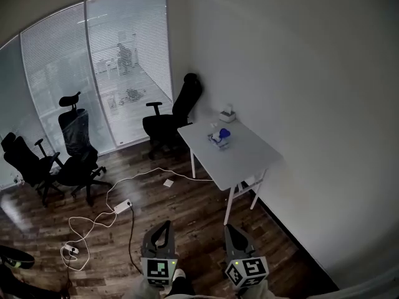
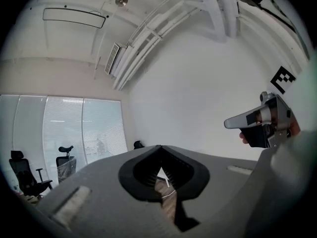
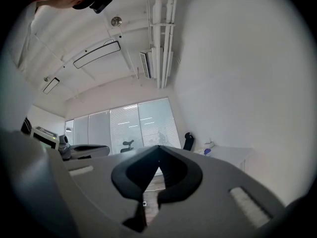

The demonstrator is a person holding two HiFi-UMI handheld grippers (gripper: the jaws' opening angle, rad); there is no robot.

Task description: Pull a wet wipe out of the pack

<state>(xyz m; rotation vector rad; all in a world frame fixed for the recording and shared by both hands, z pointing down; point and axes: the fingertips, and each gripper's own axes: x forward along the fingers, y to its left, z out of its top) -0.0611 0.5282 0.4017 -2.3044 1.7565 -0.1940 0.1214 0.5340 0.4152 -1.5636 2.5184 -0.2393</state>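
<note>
The wet wipe pack [image 1: 219, 141] is a small pale packet on the white table [image 1: 249, 157] by the right wall, with a blue object [image 1: 224, 132] just behind it. Both grippers are far from it, held level low at the head view's near edge. My left gripper [image 1: 164, 225] is shut with nothing in it, its jaw tips meeting [image 2: 159, 147]. My right gripper [image 1: 231, 228] is likewise shut and empty [image 3: 158, 147]. In the right gripper view the table [image 3: 229, 155] appears small and distant at the right.
A white tissue box [image 1: 227, 113] stands at the table's far corner. A black office chair [image 1: 173, 118] sits by the table's far end, more chairs [image 1: 75, 151] by the blinds at left. A white cable and power strip [image 1: 122, 206] trail over the wooden floor.
</note>
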